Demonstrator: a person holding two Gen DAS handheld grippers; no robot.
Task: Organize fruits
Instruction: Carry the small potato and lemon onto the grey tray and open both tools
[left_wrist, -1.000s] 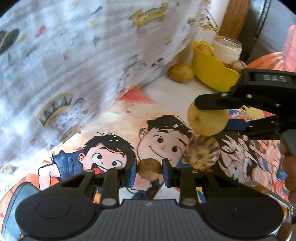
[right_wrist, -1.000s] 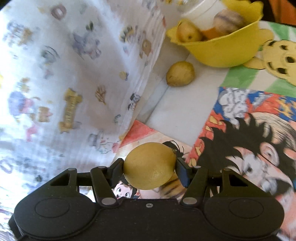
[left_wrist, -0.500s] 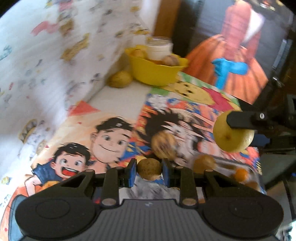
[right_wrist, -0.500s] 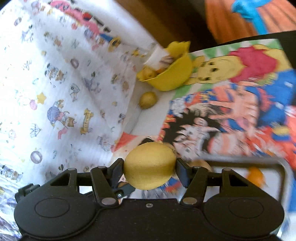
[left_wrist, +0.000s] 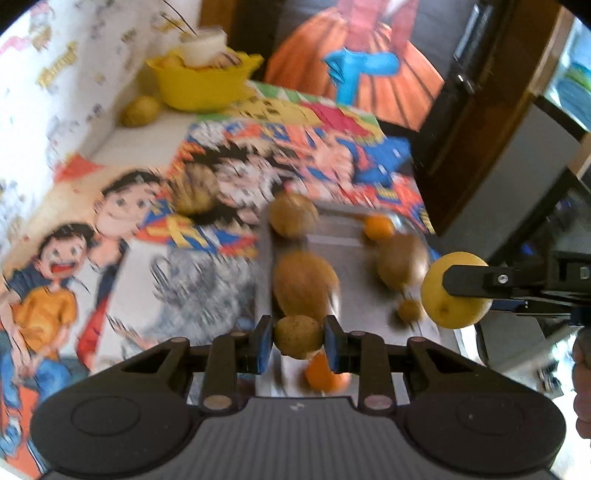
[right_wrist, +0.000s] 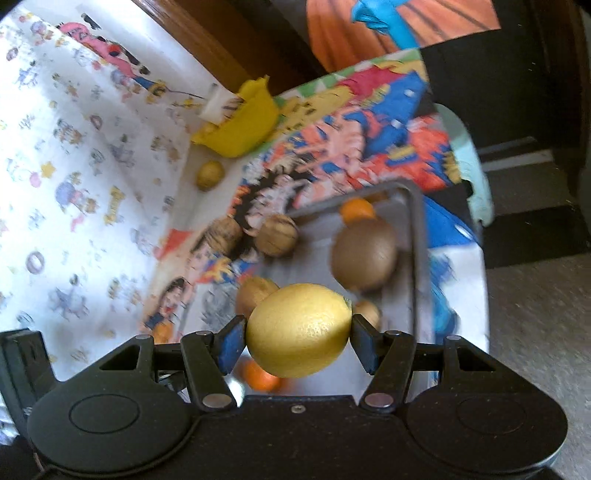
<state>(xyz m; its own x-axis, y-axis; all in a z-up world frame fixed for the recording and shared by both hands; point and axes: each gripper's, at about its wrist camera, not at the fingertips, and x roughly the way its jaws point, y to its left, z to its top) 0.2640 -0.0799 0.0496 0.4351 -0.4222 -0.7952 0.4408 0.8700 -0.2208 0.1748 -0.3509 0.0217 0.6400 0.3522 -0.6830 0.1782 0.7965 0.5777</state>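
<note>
My left gripper (left_wrist: 298, 336) is shut on a small brown round fruit (left_wrist: 297, 336), held just above the near end of a grey metal tray (left_wrist: 332, 240). The tray holds several brown fruits and small orange ones. My right gripper (right_wrist: 298, 332) is shut on a yellow lemon (right_wrist: 298, 328); in the left wrist view the lemon (left_wrist: 456, 291) hangs over the tray's right side, gripped from the right. In the right wrist view the tray (right_wrist: 417, 236) lies beneath the lemon, with a large brown fruit (right_wrist: 364, 254) in it.
A yellow bowl (left_wrist: 205, 88) with fruit and a white jar stands at the far end of the cartoon-print table cover. A loose yellowish fruit (left_wrist: 142, 110) lies beside it, and a striped brown fruit (left_wrist: 194, 194) lies on the cover left of the tray. A patterned cloth wall is on the left.
Both grippers have swung right from the cloth wall toward the tray, each keeping its fruit. The tray and its fruits have come into view under them.
</note>
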